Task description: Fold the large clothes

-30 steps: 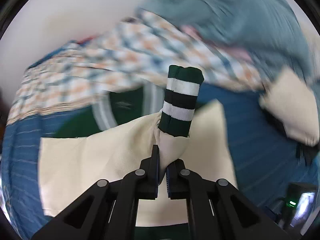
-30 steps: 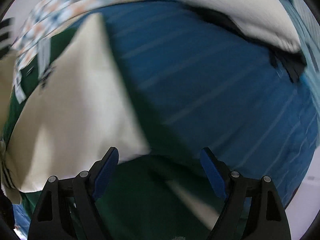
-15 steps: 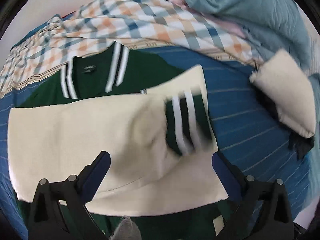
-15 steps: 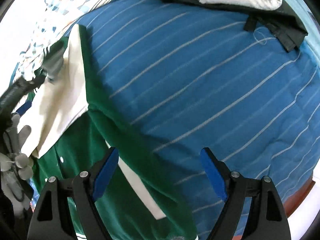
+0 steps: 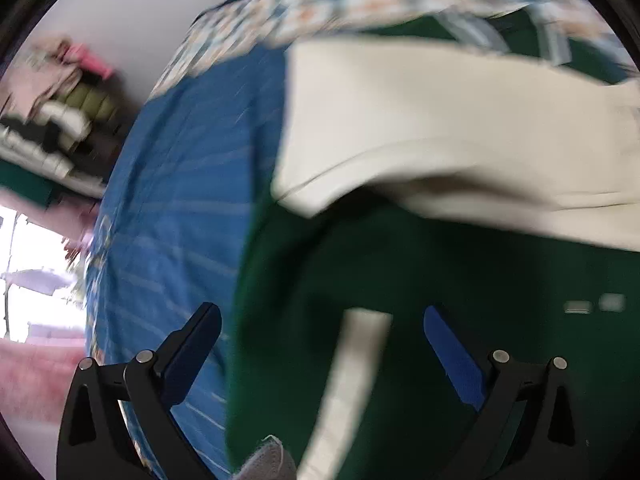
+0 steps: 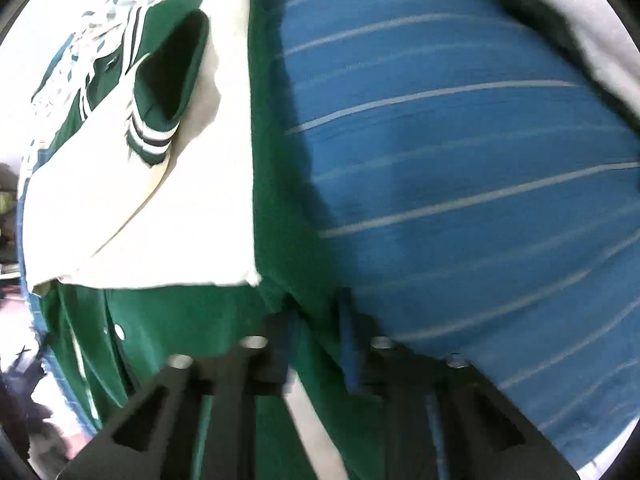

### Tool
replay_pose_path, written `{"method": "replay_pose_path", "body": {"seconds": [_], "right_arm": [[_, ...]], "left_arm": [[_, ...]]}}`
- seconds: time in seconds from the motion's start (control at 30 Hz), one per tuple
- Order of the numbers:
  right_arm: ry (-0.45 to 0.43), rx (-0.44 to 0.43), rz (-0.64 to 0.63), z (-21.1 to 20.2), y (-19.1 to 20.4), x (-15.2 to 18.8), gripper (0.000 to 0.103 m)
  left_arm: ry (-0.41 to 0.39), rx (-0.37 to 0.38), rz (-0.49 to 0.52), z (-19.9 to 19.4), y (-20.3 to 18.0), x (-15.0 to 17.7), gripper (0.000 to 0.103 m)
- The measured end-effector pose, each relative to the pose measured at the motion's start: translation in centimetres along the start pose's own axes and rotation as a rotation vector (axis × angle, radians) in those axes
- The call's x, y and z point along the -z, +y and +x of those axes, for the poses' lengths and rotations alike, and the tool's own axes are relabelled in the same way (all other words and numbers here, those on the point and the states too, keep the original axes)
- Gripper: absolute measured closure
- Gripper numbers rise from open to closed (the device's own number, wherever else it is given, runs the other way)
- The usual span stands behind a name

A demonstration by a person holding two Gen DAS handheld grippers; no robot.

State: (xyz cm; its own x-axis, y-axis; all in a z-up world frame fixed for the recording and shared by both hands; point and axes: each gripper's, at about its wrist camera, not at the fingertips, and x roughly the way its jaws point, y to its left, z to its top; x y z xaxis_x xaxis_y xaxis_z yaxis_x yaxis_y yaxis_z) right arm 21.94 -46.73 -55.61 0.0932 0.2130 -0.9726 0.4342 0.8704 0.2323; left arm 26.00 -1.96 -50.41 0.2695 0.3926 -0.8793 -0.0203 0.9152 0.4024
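A green varsity jacket (image 5: 460, 288) with cream sleeves (image 5: 440, 120) lies on a blue striped bedsheet (image 5: 176, 208). Both sleeves are folded across its body. My left gripper (image 5: 320, 340) is open over the jacket's left edge, near a cream pocket stripe (image 5: 352, 380). In the right wrist view the jacket (image 6: 176, 320) shows its folded cream sleeve (image 6: 140, 208) and a green striped cuff (image 6: 156, 136). My right gripper (image 6: 316, 320) has its jaws nearly together around the jacket's green right edge; motion blur hides how firmly it grips.
A plaid shirt (image 5: 360, 0) lies beyond the jacket. Folded clothes (image 5: 52, 128) are stacked at the far left by a wall. A pale garment (image 6: 592, 32) on dark cloth lies at the sheet's far right. The blue sheet (image 6: 480, 200) stretches to the right.
My left gripper let go of the striped cuff, opened and swung to the jacket's left edge. My right gripper went from wide open to nearly closed at the jacket's right edge.
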Motion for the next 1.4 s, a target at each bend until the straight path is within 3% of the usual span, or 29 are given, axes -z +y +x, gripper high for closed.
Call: {"method": "replay_pose_path", "body": {"seconds": [0.13, 0.2, 0.27, 0.37, 0.43, 0.53, 0.6, 0.63, 0.7, 0.8, 0.93, 1.17, 1.23, 1.33, 1.4], "right_arm": [[-0.08, -0.13, 0.217, -2.2, -5.1, -0.3, 0.093], [-0.044, -0.138, 0.349, -0.8, -8.2, 0.1, 0.093], [0.015, -0.138, 0.395, 0.5, -9.2, 0.1, 0.093], [-0.022, -0.105, 0.31, -1.7, -7.5, -0.7, 0.088], [-0.059, -0.116, 0.225, -3.2, -6.1, -1.1, 0.078], [-0.038, -0.028, 0.1, -3.0, -3.6, -1.7, 0.067], [0.051, -0.008, 0.065, -0.4, -2.8, -2.1, 0.068], [0.077, -0.022, 0.06, 0.5, -2.6, -2.2, 0.076], [0.041, 0.051, 0.051, 1.2, -2.5, -2.7, 0.089], [0.013, 0.049, 0.186, 1.1, -3.9, -3.1, 0.089], [0.023, 0.099, 0.098, 0.2, -1.1, -2.3, 0.087], [0.034, 0.089, 0.061, 0.8, -0.2, -1.4, 0.08], [0.036, 0.084, 0.051, 1.4, -1.0, -1.7, 0.08], [-0.018, 0.135, -0.002, 1.8, -0.4, -3.0, 0.083], [-0.023, 0.147, 0.029, 2.4, -0.6, -3.2, 0.085]], "left_arm": [[0.043, -0.057, -0.071, 4.7, 0.9, -1.4, 0.0], [0.066, -0.05, -0.098, 6.3, 1.2, -1.8, 0.0], [0.082, -0.051, -0.123, 7.3, 1.5, -2.4, 0.0], [0.073, -0.068, -0.137, 7.1, 2.7, -2.5, 0.0], [0.067, -0.072, -0.128, 7.1, 3.3, -2.6, 0.0], [0.058, -0.071, -0.112, 7.6, 3.5, -2.9, 0.0], [0.06, -0.073, -0.104, 7.4, 3.6, -3.0, 0.0], [0.059, -0.067, -0.11, 7.0, 3.8, -3.0, 0.0], [0.053, -0.063, -0.133, 5.8, 4.8, -2.5, 0.0], [0.037, -0.03, -0.177, 3.8, 6.5, -1.1, 0.0], [0.04, -0.042, -0.124, 3.9, 5.8, -0.1, 0.0], [0.028, -0.137, -0.1, 9.4, 3.6, -5.1, 0.0], [0.061, -0.122, -0.137, 10.8, 3.6, -6.1, 0.0], [0.068, -0.087, -0.188, 11.4, 4.5, -6.4, 0.0], [0.055, -0.071, -0.185, 11.2, 4.8, -5.9, 0.0]]}}
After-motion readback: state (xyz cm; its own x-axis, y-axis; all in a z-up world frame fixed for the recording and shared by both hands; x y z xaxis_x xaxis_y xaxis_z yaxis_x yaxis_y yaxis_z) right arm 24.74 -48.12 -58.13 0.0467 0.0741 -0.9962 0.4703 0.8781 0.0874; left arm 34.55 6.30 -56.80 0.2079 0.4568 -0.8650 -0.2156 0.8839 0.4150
